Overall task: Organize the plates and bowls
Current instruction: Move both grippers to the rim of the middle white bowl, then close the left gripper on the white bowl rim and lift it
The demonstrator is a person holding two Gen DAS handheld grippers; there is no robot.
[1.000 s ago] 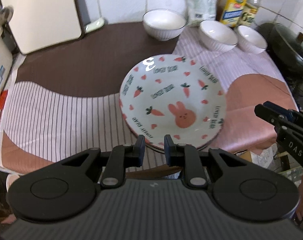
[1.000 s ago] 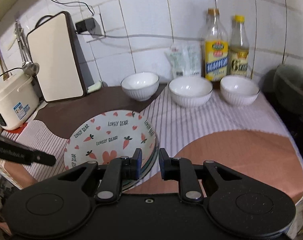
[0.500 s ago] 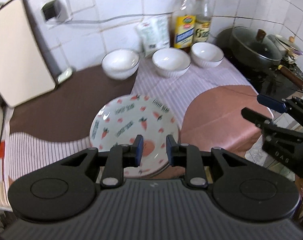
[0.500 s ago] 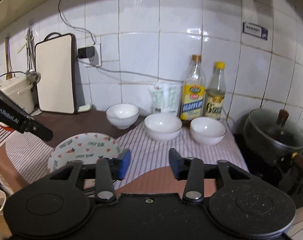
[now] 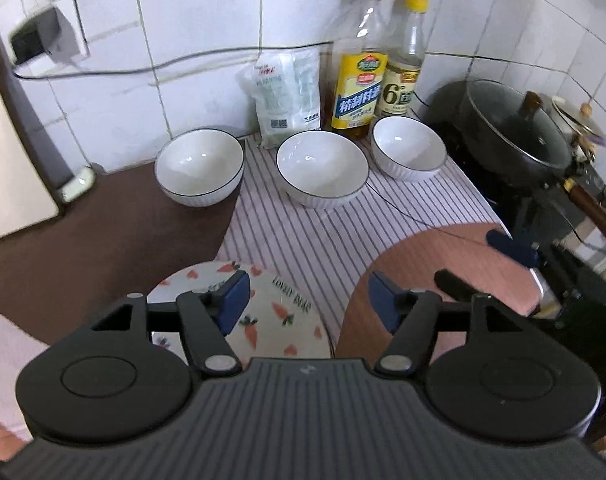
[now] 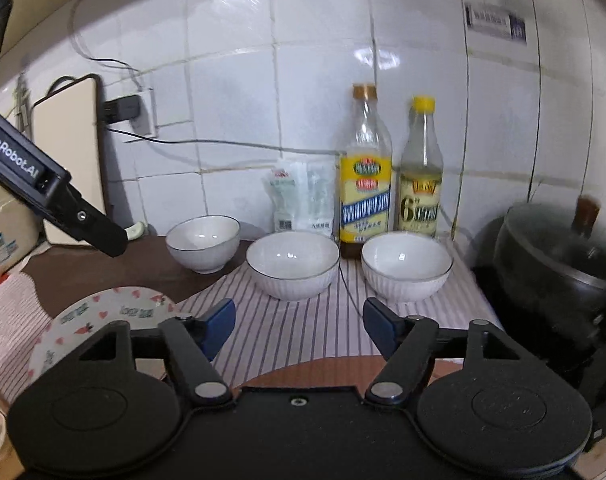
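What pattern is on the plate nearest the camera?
White with orange carrots, pink hearts and dark lettering; the plate shows best in the left wrist view.

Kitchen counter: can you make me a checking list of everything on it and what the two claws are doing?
Surface: counter under a striped cloth with brown and pink patches.
Job's things: three white bowls in a row by the wall, left bowl, middle bowl, right bowl; carrot plate near the front.
Clutter: two bottles, a white bag, a lidded pot.
Claws: left claw open, empty; right claw open, empty.
Cables: a thin wire along the tiles from a plug.
Surroundings: white tiled wall, cutting board.
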